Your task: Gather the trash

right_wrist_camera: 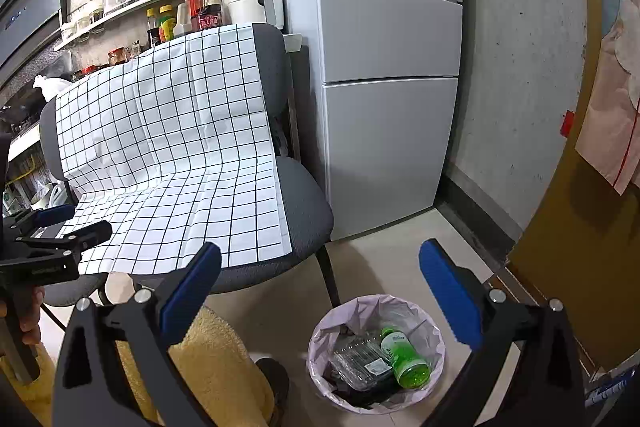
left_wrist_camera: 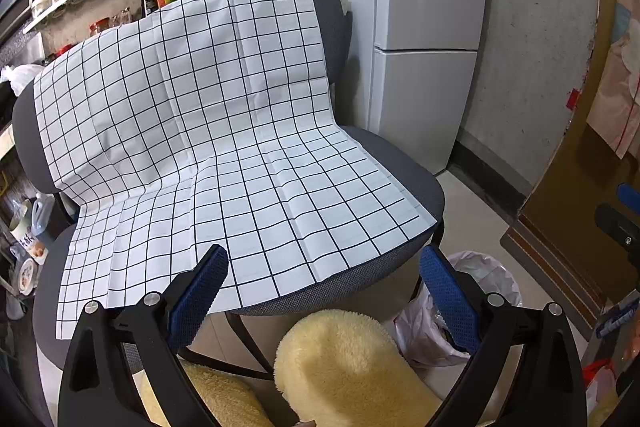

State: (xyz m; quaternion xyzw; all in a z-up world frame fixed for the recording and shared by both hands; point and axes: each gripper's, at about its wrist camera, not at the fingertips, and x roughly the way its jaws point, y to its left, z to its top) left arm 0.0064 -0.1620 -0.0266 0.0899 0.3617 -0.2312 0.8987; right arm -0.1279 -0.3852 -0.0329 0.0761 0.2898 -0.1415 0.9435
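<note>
A trash bin [right_wrist_camera: 428, 323] lined with a pale plastic bag stands on the floor right of the chair. Inside lie a green bottle [right_wrist_camera: 404, 355] and a clear plastic container [right_wrist_camera: 360, 359]. The bin's bag also shows in the left wrist view [left_wrist_camera: 492, 275]. My right gripper [right_wrist_camera: 320, 263] is open and empty, above and behind the bin. My left gripper [left_wrist_camera: 324, 267] is open and empty, over the front edge of the chair seat. It also shows at the left of the right wrist view [right_wrist_camera: 60, 223].
A grey chair [left_wrist_camera: 404, 163] draped with a white black-grid cloth [left_wrist_camera: 208, 131] fills the middle. A white fridge [right_wrist_camera: 388, 67] stands behind it. A shelf [right_wrist_camera: 132, 3] with bottles and jars runs along the back wall. Yellow fleece legs [left_wrist_camera: 344, 359] are below the grippers. A brown door [right_wrist_camera: 580, 267] is at right.
</note>
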